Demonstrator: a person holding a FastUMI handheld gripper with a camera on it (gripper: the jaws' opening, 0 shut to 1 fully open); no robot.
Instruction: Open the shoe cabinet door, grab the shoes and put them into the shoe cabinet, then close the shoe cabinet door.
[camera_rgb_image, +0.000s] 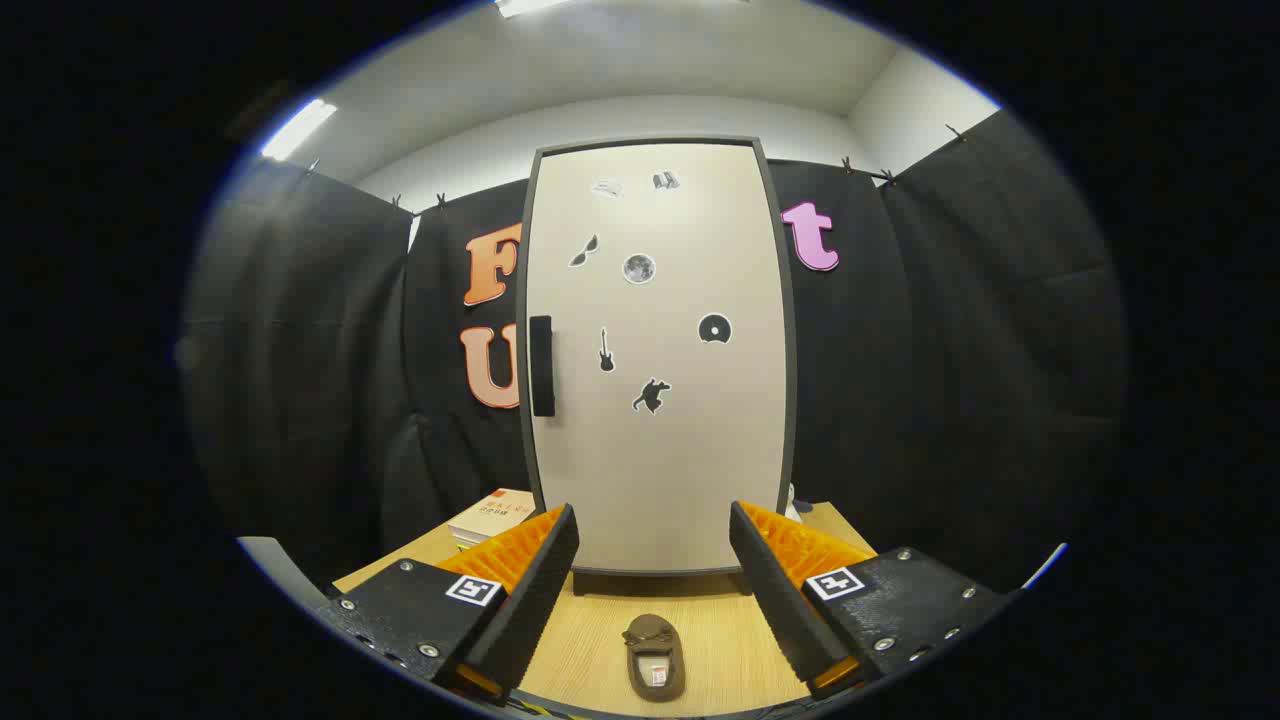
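Observation:
A tall shoe cabinet stands upright at the back of the wooden table (600, 640), beyond my fingers. Its pale door (655, 440) is shut, dotted with small dark stickers, and carries a black vertical handle (541, 365) on its left edge. A small brown shoe (655, 655) lies on the table between my fingers, toe pointing toward the cabinet. My gripper (655, 535) is open, its fingers spread wide on either side of the shoe and above it, touching nothing.
A stack of books (490, 517) lies on the table left of the cabinet, behind my left finger. Black cloth walls close in the booth on both sides and behind. A small white object (791, 497) peeks out right of the cabinet base.

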